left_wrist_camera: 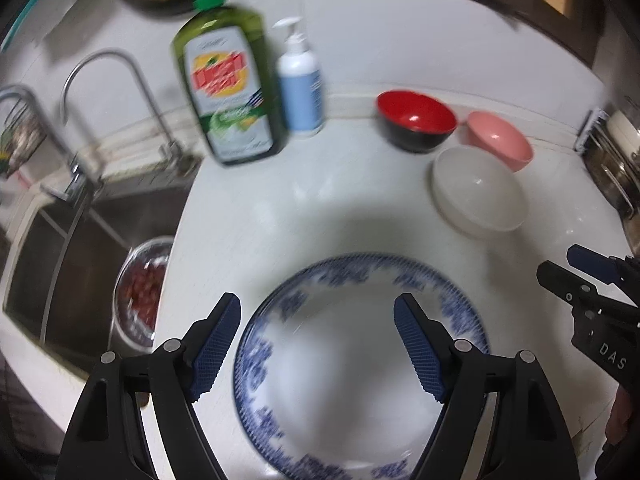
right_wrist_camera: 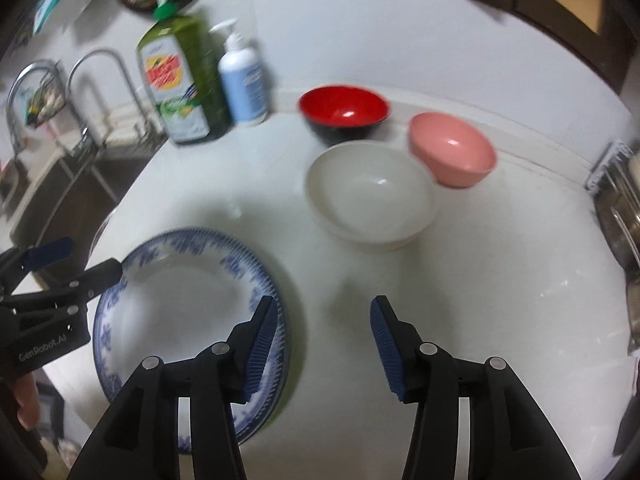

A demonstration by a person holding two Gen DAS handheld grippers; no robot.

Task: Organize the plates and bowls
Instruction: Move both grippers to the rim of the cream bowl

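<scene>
Blue-patterned plate (left_wrist_camera: 344,368): near rim cut off by lower frame edge, partly hidden behind left tongs (left_wrist_camera: 316,346); stack count under it unreadable. Green bottle (left_wrist_camera: 226,84) far beyond tongs: label blurred, illegible. Glass bowl (left_wrist_camera: 140,292) in sink left of tongs: contents blurred. Metal rack (right_wrist_camera: 620,216) right of right tongs (right_wrist_camera: 324,346): cut off.

The left gripper (left_wrist_camera: 318,344) is being held pointing steeply downward, its jaws standing wide apart with nothing pressed between the blue pads (left_wrist_camera: 214,346). The right gripper (right_wrist_camera: 324,346) is being held alongside at a like downward tilt, its jaws parted less widely and nothing being gripped between them.
</scene>
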